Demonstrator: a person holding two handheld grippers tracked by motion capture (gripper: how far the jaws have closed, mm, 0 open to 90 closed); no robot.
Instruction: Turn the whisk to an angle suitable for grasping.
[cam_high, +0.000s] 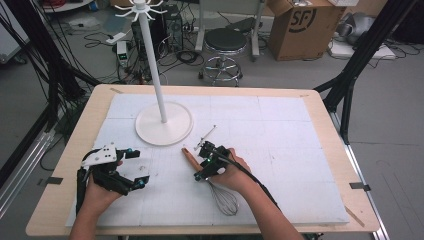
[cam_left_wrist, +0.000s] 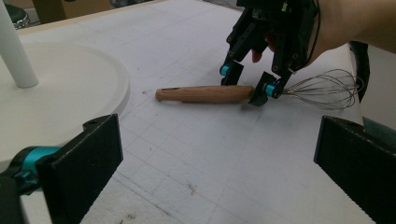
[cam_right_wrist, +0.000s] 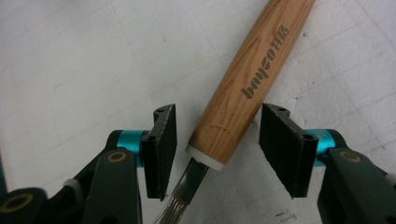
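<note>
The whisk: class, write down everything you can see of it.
The whisk has a light wooden handle with dark printed lettering, a pale collar at its lower end, and thin metal wire loops. It lies flat on the white foam mat, handle end pointing toward the stand's round base. The right gripper straddles the handle near the collar, fingers open on either side with gaps, not yet clamped.

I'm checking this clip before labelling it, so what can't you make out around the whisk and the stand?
- Whisk: wire loops cut off by the right gripper view's bottom edge.
- Whisk handle's middle, high view: hidden under the right gripper.
- Stand: top cut off by the high view's upper edge.
- Handle lettering: only partly readable.
</note>
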